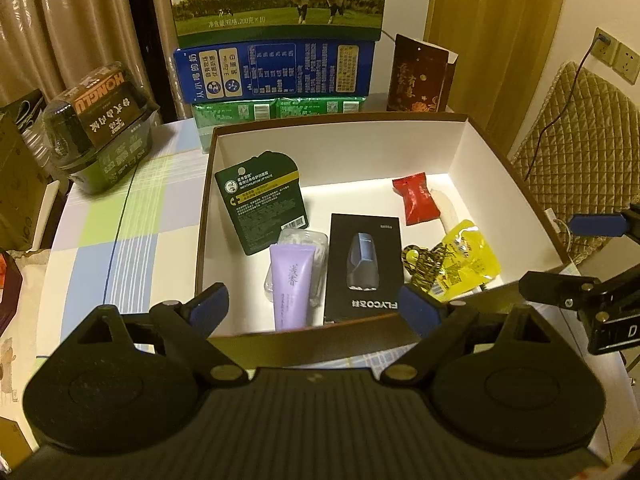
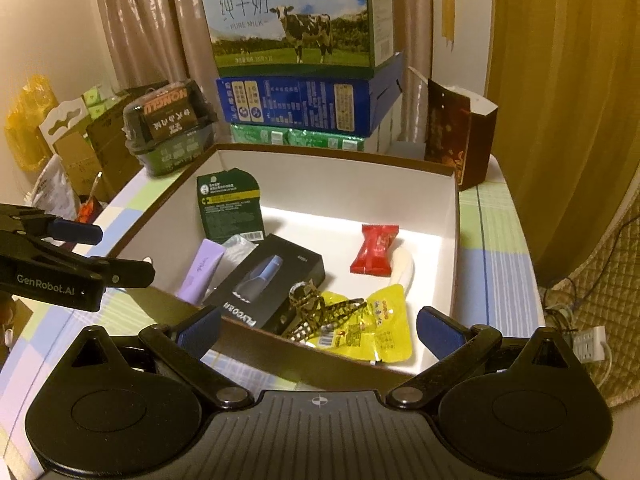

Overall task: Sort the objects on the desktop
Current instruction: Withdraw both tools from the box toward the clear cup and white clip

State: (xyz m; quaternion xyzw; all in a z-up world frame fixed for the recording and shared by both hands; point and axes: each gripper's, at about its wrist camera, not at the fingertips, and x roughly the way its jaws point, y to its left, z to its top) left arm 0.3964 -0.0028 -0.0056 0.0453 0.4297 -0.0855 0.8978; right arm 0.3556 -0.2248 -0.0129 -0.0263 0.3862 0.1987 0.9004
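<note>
While both grippers are hovering released at the box's (image 1: 336, 128) near rim, the left gripper (image 1: 316, 308) and right gripper (image 2: 320, 332) are holding nothing; black razor carton (image 1: 362, 268), purple tube (image 1: 289, 288), yellow pouch (image 2: 372, 328), red candy (image 2: 374, 250) are lying gathered inside, apparently already sorted.

Open-topped box (image 1: 460, 148): your way in is from above — far half bare; near half crowded, black carton (image 1: 362, 268) in the middle.
</note>
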